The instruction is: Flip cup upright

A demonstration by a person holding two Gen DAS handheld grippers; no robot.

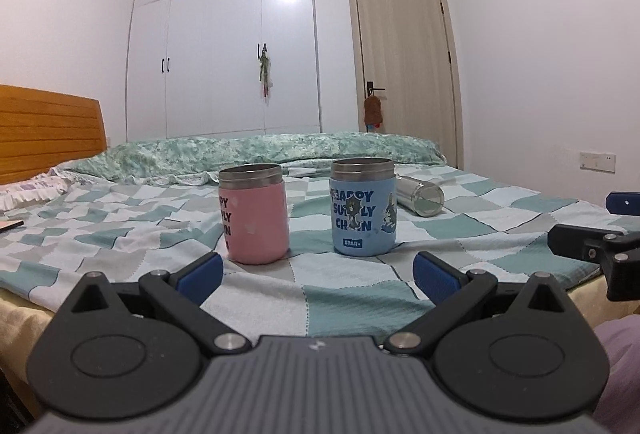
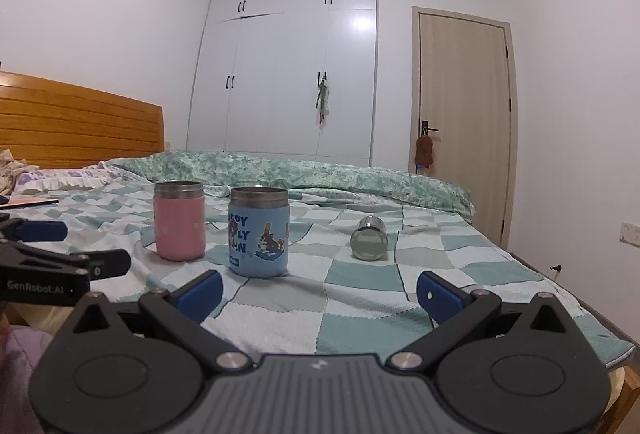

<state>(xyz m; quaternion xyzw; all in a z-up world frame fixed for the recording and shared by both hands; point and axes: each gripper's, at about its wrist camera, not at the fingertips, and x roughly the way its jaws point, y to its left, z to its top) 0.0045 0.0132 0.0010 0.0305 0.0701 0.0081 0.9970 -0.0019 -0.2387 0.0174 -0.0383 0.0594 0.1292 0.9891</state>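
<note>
A bare steel cup (image 2: 369,237) lies on its side on the checked bedspread, its flat bottom toward me; it also shows in the left wrist view (image 1: 421,195), behind and right of the blue cup. A pink cup (image 1: 254,213) (image 2: 180,220) and a blue printed cup (image 1: 363,207) (image 2: 259,232) stand upright side by side. My left gripper (image 1: 318,276) is open and empty, short of the two upright cups. My right gripper (image 2: 320,292) is open and empty, short of the steel cup.
The checked bedspread (image 2: 360,298) covers the bed; its front edge lies just under both grippers. A rolled green quilt (image 2: 280,169) lies behind the cups. A wooden headboard (image 1: 48,129) and pillow are at left. A wardrobe and door stand behind.
</note>
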